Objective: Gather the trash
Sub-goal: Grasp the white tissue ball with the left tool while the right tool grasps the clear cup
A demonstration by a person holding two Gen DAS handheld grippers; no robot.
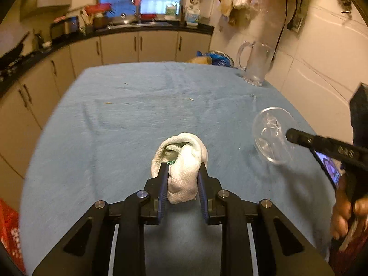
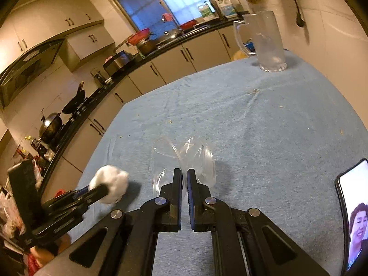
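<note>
The left gripper [image 1: 182, 172] is clenched on a crumpled white tissue [image 1: 181, 168] over the blue tablecloth [image 1: 138, 115]; beside it, the right gripper [image 2: 184, 174] pinches a clear plastic cup [image 2: 184, 161]

Table covered by a light blue cloth [image 1: 142, 115]. A clear glass pitcher [image 1: 256, 63] stands at its far right corner; small crumbs [image 1: 108, 103] lie scattered well left of the pitcher.

Left tool [image 1: 182, 172] clamped on a crumpled white tissue [image 1: 181, 161] above the blue-covered surface [image 1: 138, 115]; clear plastic cup [image 1: 273, 135] at right.
</note>
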